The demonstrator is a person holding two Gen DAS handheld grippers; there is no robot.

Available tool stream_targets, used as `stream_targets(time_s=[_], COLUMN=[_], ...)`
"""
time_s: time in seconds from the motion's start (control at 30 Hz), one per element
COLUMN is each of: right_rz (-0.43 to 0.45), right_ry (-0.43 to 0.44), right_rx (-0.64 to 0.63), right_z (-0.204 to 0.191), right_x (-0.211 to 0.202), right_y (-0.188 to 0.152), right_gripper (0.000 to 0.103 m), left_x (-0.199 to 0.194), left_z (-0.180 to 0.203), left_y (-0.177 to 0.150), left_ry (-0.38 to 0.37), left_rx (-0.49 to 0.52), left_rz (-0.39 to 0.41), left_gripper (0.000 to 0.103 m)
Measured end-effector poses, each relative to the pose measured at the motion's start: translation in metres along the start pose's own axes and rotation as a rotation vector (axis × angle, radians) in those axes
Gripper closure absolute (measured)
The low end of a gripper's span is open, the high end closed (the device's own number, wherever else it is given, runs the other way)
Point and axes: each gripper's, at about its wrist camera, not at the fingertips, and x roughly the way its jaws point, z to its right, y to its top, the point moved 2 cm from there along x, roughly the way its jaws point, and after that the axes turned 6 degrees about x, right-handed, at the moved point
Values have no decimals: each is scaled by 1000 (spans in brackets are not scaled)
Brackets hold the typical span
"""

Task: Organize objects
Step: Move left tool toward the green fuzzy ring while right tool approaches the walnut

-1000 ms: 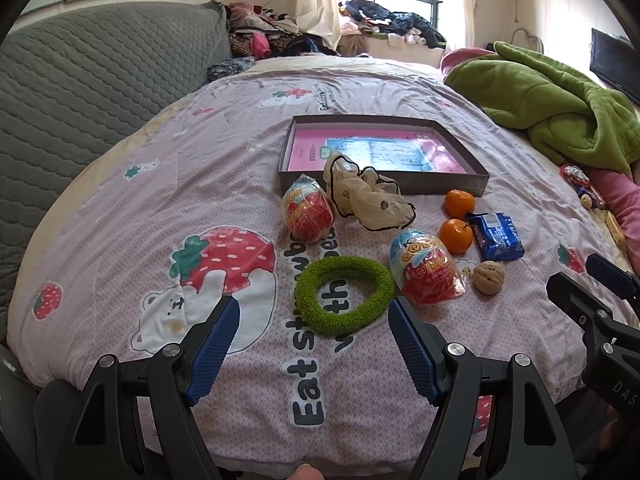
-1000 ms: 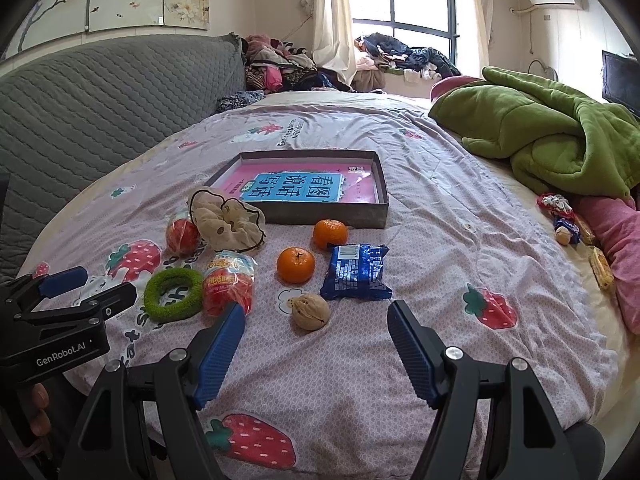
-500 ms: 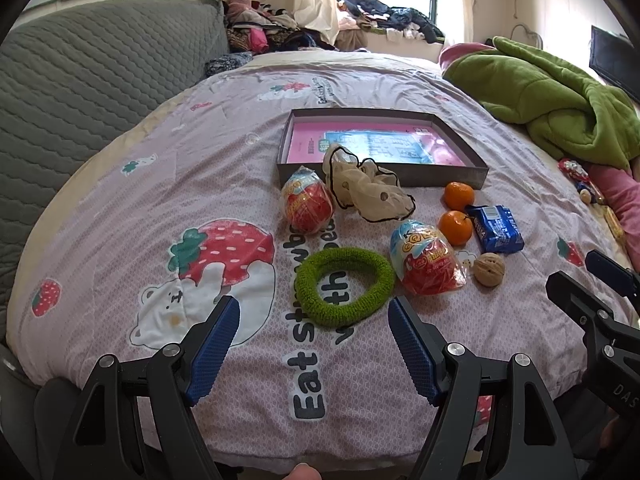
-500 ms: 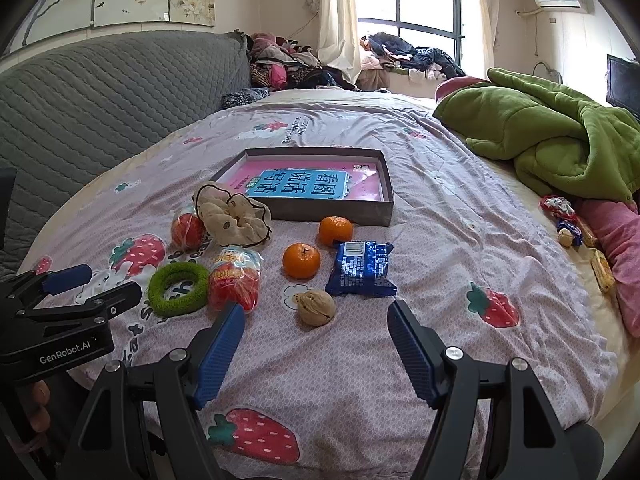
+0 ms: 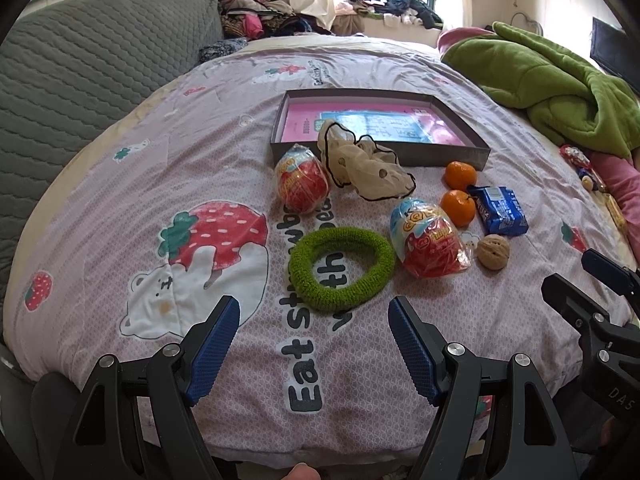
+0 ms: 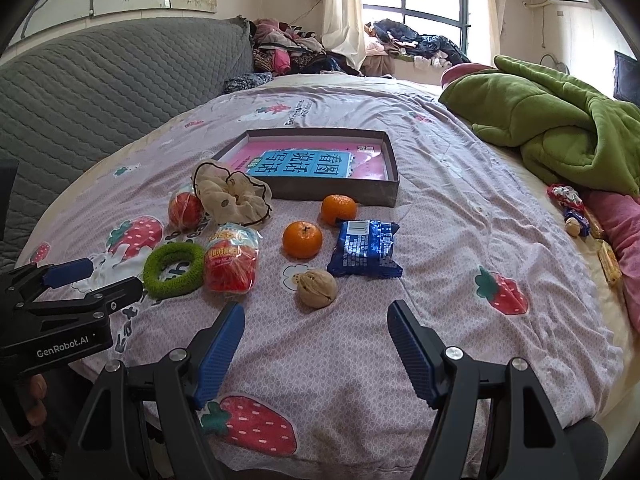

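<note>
A shallow grey box (image 5: 440,156) with a pink and blue book inside lies on the bed (image 6: 384,200). In front of it lie a beige scrunchie (image 5: 368,168) (image 6: 230,198), two wrapped red egg toys (image 5: 302,182) (image 5: 428,242), a green ring (image 5: 342,274) (image 6: 174,268), two oranges (image 6: 302,239) (image 6: 339,209), a blue snack pack (image 6: 366,248) and a walnut (image 6: 317,289). My left gripper (image 5: 314,320) is open, just short of the green ring. My right gripper (image 6: 316,330) is open, just short of the walnut.
A green blanket (image 6: 560,128) is heaped at the right. Small wrapped sweets (image 6: 572,212) lie by a pink pillow at the right edge. A grey quilted headboard (image 5: 80,80) rises at the left. Clothes pile up under the window.
Both grippers have moved forward a little toward the objects, which now look closer. Nothing on the bed has moved and both grippers stay open.
</note>
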Motion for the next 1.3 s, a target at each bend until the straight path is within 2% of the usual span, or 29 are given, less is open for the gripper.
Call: stream_targets(time_s=[0.27, 1.3], right_rz=[-26, -61], right_ry=[5, 14], right_rx=[15, 45], right_z=[4, 16], right_x=[9, 63], right_y=[-4, -2], right_gripper=[30, 30], left_x=[13, 57], left_z=[-3, -30], left_y=[-3, 9], left_ry=[-4, 0], left_rx=[-14, -69], left_rz=[-36, -31], left_gripper=[25, 25])
